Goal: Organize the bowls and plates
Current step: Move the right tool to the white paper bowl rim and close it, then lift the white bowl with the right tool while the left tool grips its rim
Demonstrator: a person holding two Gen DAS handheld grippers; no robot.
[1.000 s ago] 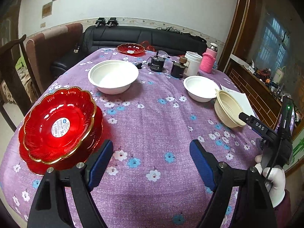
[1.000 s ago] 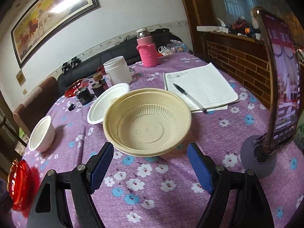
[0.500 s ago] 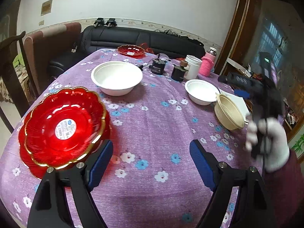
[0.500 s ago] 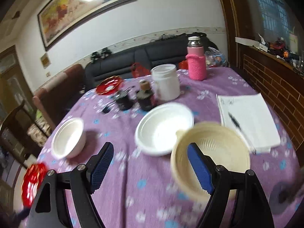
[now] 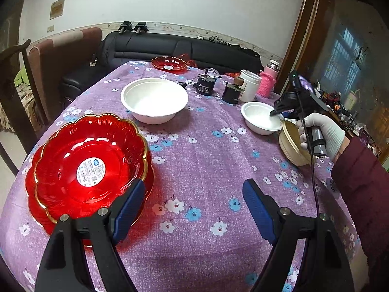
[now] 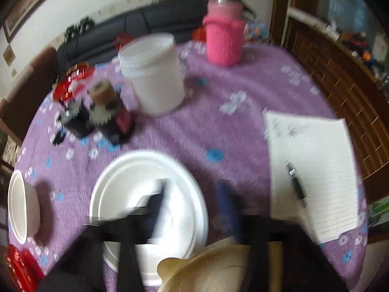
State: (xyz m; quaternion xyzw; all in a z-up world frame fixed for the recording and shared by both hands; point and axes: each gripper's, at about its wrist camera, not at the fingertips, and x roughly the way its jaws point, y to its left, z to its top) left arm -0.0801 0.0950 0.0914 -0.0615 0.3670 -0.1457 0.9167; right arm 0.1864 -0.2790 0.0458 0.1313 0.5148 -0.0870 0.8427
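Now right gripper (image 5: 279, 114) jaws have just been closing at the beige bowl (image 5: 293, 146) rim; grip unconfirmed through blur. Bowl sits touching small white bowl (image 5: 261, 120). Left gripper (image 5: 192, 209) wide, empty. Nesting likely next.

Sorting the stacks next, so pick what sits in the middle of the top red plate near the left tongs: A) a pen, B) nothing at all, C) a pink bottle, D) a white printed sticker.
D: a round white printed sticker sits at the centre of the top red plate.

Stacked red plates (image 5: 90, 168) (gold-rimmed), white bowls (image 5: 154, 99)
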